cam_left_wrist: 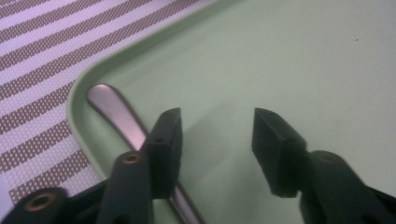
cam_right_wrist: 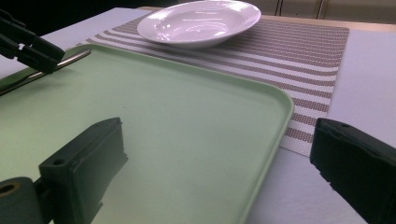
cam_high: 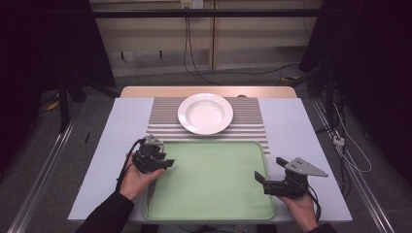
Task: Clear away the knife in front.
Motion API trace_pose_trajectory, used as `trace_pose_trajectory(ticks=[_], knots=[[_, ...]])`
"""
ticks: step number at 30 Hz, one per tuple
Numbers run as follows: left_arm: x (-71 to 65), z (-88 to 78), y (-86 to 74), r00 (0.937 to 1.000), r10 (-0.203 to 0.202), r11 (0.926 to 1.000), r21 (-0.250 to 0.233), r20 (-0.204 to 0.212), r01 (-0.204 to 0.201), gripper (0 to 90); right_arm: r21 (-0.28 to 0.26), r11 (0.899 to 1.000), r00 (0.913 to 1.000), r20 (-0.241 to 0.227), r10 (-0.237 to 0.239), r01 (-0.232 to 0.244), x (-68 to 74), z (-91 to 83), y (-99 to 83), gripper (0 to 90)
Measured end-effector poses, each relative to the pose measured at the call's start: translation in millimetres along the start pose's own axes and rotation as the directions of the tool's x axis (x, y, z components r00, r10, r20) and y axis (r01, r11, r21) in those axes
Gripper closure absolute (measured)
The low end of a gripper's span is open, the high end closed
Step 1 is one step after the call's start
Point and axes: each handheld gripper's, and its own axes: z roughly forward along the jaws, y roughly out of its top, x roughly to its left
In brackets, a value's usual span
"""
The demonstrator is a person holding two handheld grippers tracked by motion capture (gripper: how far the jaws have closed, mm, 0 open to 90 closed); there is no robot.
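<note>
A pale green tray (cam_high: 218, 194) lies at the front of the table. A metal utensil handle (cam_left_wrist: 114, 109) rests along the tray's left side, just inside the rim; it also shows as a thin bar (cam_right_wrist: 70, 58) in the right gripper view. My left gripper (cam_high: 167, 164) hovers low over that handle with its jaws apart (cam_left_wrist: 217, 116). The handle passes under the left jaw and nothing sits between the pads. My right gripper (cam_high: 268, 168) is wide open at the tray's right edge (cam_right_wrist: 217, 130), holding nothing. One jaw is over the tray and the other over the table.
A white deep plate (cam_high: 205, 113) stands on a striped placemat (cam_high: 163, 121) behind the tray. The pale table top (cam_high: 296, 126) shows on both sides. Cables hang beyond the table's far edge.
</note>
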Motion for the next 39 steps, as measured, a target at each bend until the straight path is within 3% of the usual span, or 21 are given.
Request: trace_pose_trajectory(ticks=[6,9,12,16,18,20,22,27,30,39], knots=[[1.4,-1.2,3.0,1.0000,-0.004,0.9975,-0.070,0.004,0.004,16.0,-0.001,1.000,1.0000,0.000,0.000,0.000,-0.1,0.0,0.1,3.1],[1.4,-4.3,5.2,0.9991,0.032,0.9971,-0.070,0.029,-0.030,4.2,0.000,1.000,1.0000,0.001,0.002,-0.002,-0.6,0.6,0.0,3.1],[1.1,-12.4,7.7,0.9984,0.056,0.9927,-0.108,0.011,-0.054,6.3,0.002,1.000,1.0000,0.003,0.006,-0.006,-1.2,1.2,0.0,3.1],[-2.0,-23.5,7.3,0.9949,0.068,0.9851,-0.153,-0.074,-0.079,6.5,0.004,1.000,1.0000,0.005,0.004,-0.004,-1.5,2.1,-0.1,3.1],[-2.3,-26.5,5.1,0.9951,0.079,0.9836,-0.158,-0.059,-0.088,6.4,0.005,1.000,1.0000,0.005,0.003,-0.003,-1.5,2.0,-0.2,3.1],[-3.8,-30.2,2.0,0.9937,0.079,0.9791,-0.181,-0.080,-0.092,6.4,0.003,1.000,1.0000,0.006,0.006,-0.006,-1.5,1.4,-0.2,3.1],[-3.7,-35.7,-1.2,0.9946,0.056,0.9730,-0.219,-0.088,-0.074,6.5,0.002,1.000,1.0000,0.005,0.006,-0.006,-1.6,1.1,-0.3,3.1],[-4.8,-46.2,-6.6,0.9920,0.039,0.9688,-0.239,-0.120,-0.067,5.8,0.006,1.000,1.0000,0.002,0.006,-0.006,-1.0,1.7,-0.4,3.1],[-2.8,-51.2,-10.5,0.9957,0.011,0.9703,-0.240,-0.092,-0.033,5.7,0.004,1.000,0.9999,0.005,0.009,-0.009,-1.7,1.4,-0.6,3.1],[7.4,-59.1,-35.5,0.9925,-0.080,0.9591,-0.279,-0.092,0.051,5.8,0.005,1.000,0.9999,0.007,0.011,-0.011,-2.5,1.3,-0.9,3.1]])
